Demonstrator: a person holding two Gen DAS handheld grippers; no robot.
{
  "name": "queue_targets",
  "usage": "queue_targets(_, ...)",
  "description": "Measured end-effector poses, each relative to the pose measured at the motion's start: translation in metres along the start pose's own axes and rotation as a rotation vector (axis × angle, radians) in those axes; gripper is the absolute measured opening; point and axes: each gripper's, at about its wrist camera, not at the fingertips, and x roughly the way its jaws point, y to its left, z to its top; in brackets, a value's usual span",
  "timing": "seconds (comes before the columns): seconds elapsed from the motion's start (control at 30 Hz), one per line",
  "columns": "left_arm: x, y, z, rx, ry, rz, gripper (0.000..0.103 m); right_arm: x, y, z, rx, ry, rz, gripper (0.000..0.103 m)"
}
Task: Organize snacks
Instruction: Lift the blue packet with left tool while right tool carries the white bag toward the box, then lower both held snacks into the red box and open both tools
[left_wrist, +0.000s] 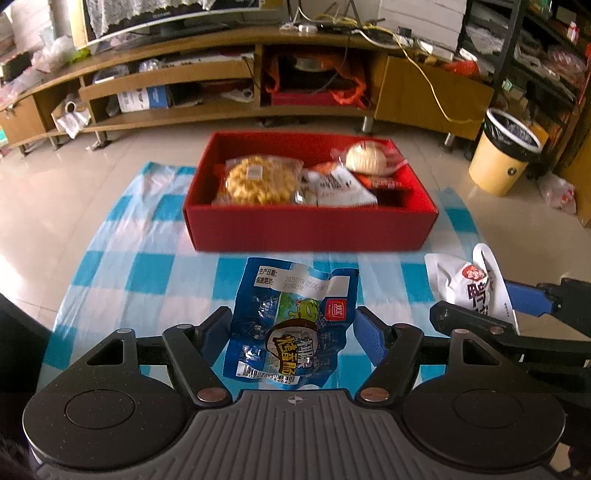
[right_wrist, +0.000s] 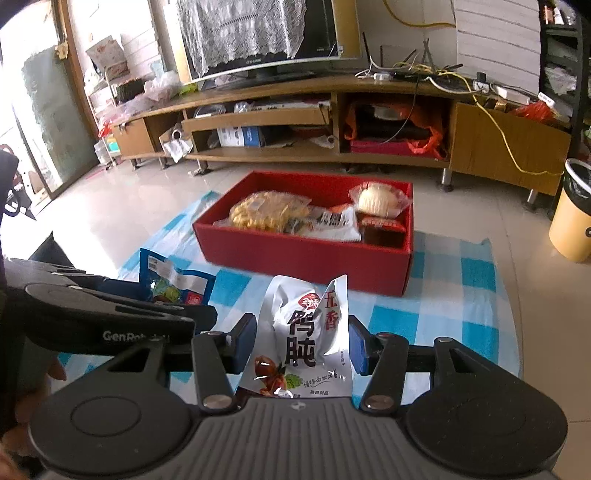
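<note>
The left gripper (left_wrist: 293, 325) is clamped on a blue sausage packet (left_wrist: 291, 325), held over the near edge of the blue-checked cloth (left_wrist: 110, 273). Just to its right, the right gripper (right_wrist: 302, 339) is clamped on a white snack pouch (right_wrist: 306, 332), also above the cloth's near edge. Beyond both, a red box (left_wrist: 310, 229) sits at the cloth's far edge, holding a bag of yellow snacks (left_wrist: 258, 181), a white packet (left_wrist: 332, 184) and a wrapped bun (left_wrist: 365, 158).

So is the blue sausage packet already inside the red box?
No, the blue sausage packet sits between the left gripper pads, above the checkered cloth, short of the red box.
</note>
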Motion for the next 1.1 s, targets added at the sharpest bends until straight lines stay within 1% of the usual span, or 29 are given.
queue_targets(0.47, 0.008, -0.007, 0.037, -0.004, -0.05, 0.009, 0.077, 0.009, -0.015, 0.03, 0.036, -0.048, -0.017, 0.049)
queue_targets(1.1, 0.028, -0.009, 0.081, -0.008, -0.087, 0.043, 0.077, 0.034, -0.029, 0.071, 0.028, -0.067, -0.037, 0.049)
